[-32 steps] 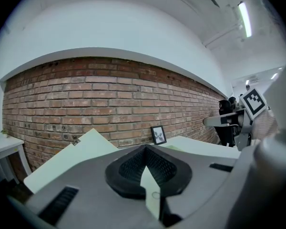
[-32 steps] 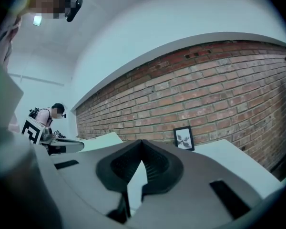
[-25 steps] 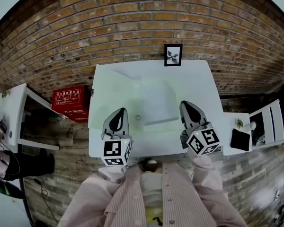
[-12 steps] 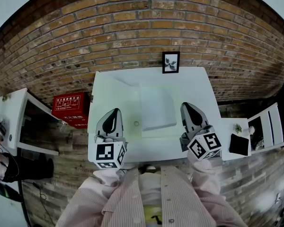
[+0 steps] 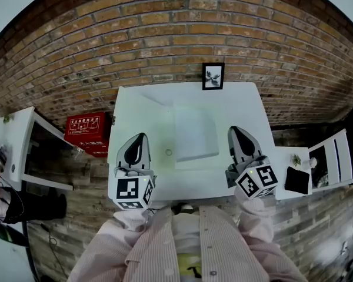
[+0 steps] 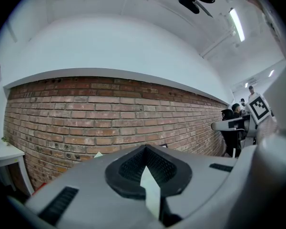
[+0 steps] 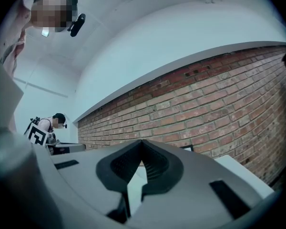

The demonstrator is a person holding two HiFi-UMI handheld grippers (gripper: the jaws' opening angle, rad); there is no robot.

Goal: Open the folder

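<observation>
A white table [image 5: 135, 110] carries a pale folder [image 5: 195, 131] lying flat mid-table, and a framed picture [image 5: 212, 76] at the far edge

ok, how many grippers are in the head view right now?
2. The left gripper is over the near-left part of the table, the right gripper over its near-right part, with the folder between them. Both are shut and empty. No others visible.

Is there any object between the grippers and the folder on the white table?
Almost nothing. A small round thing lies between the left gripper and the left edge of the folder; it may be part of the folder. The right gripper has a free way.
</observation>
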